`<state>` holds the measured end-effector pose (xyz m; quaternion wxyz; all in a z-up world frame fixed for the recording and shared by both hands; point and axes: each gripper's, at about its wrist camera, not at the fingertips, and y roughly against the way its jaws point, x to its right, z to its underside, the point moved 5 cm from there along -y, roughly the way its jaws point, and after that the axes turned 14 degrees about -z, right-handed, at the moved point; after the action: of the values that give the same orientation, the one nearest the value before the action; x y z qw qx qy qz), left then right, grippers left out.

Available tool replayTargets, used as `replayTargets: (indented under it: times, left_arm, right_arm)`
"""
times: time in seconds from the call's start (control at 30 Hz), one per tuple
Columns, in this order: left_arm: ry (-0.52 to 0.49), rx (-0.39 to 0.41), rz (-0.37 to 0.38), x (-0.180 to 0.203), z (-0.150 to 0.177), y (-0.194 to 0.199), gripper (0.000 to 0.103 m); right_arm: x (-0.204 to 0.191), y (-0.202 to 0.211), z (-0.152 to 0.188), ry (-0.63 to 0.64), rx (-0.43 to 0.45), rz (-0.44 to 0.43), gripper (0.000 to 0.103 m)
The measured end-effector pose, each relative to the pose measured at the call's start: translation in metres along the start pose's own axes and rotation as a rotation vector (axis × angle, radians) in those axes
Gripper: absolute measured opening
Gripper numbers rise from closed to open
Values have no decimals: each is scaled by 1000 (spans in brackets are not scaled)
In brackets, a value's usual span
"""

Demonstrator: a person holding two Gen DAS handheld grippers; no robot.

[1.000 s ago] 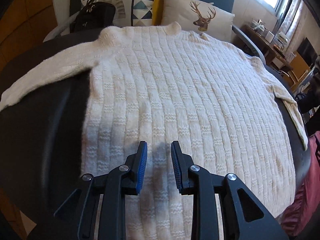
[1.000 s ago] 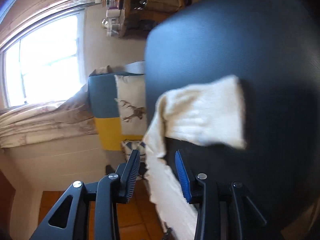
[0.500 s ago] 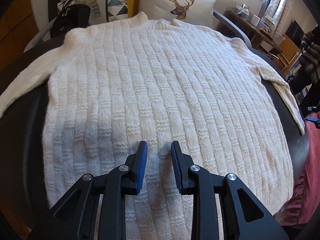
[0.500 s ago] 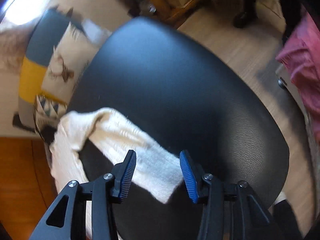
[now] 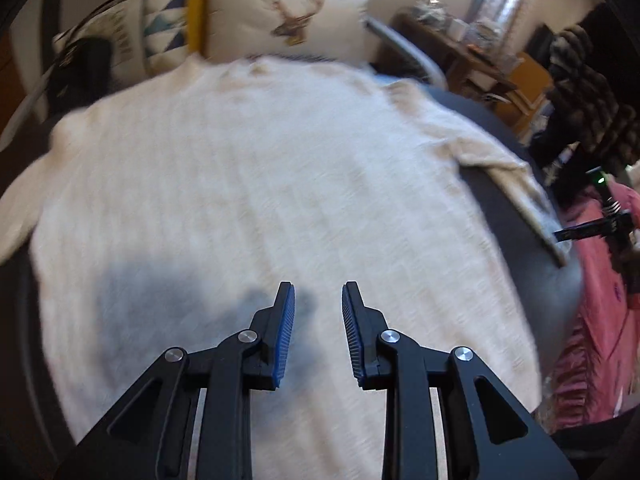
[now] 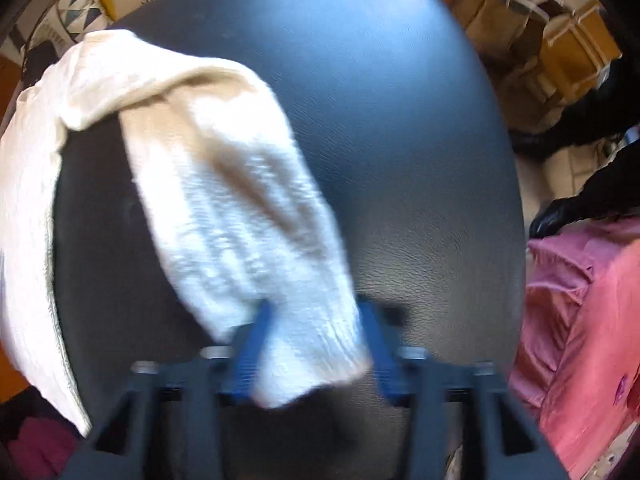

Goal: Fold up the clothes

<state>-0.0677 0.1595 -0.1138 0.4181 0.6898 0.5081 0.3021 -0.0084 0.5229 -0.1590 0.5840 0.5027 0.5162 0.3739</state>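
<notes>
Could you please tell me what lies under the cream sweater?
The cream knit sweater lies spread on a black leather-like surface, which shows bare around its body and right sleeve. Whatever lies directly beneath the body is covered.

The cream sweater (image 5: 256, 200) covers nearly the whole dark table (image 5: 496, 216), leaving bare strips only along its left and right edges. In the right wrist view, bare tabletop (image 6: 400, 120) lies open beyond and to the right of the sleeve (image 6: 248, 232). A pink cloth (image 6: 580, 320) crowds the table's right edge. 2 cushions (image 5: 280, 24) and a dark bag (image 5: 80, 64) line the far side.
</notes>
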Motion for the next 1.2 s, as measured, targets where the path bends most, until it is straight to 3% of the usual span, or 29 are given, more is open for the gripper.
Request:
replayTargets:
  times: [0.1, 0.2, 0.27, 0.33, 0.43, 0.5, 0.53, 0.63, 0.77, 0.9, 1.03, 1.07, 1.13, 1.2]
  left_arm:
    - [-88, 39, 45, 46, -46, -6, 27]
    - [-108, -43, 193, 93, -79, -27, 27]
    - [-118, -103, 295, 125, -100, -41, 27]
    - [-58, -211, 405, 147, -112, -62, 27]
    - [47, -333, 530, 172, -119, -91, 37]
    - [141, -385, 580, 182, -120, -107, 42]
    - [188, -426, 590, 184, -116, -114, 49]
    - [278, -512, 664, 186, -96, -118, 51]
    - [351, -567, 679, 184, -70, -121, 54]
    - [441, -542, 643, 187, -75, -135, 54]
    - [598, -448, 723, 188, -98, -131, 49]
    - [585, -405, 735, 192, -102, -126, 38]
    - [534, -352, 721, 200, -103, -120, 38]
    - [477, -445, 680, 209, -80, -133, 38]
  right_arm:
    - [-27, 0, 9, 133, -9, 248, 10]
    - [-56, 14, 14, 359, 42, 622, 10]
    - [-72, 37, 10, 408, 133, 733, 10]
    - [-83, 63, 15, 438, 232, 826, 10]
    - [-93, 78, 32, 455, 338, 936, 10]
    - [-96, 72, 32, 464, 360, 971, 10]
    - [-97, 66, 30, 467, 359, 976, 10]
    - [-92, 60, 37, 468, 349, 977, 10]
    - [-78, 76, 53, 447, 376, 962, 10]
    - [-57, 91, 60, 450, 459, 996, 10]
    - [-60, 120, 79, 473, 526, 1063, 10]
    - [-58, 125, 78, 473, 550, 1081, 10]
    - [-45, 111, 77, 479, 564, 1125, 12]
    - [-22, 83, 76, 492, 492, 1146, 13]
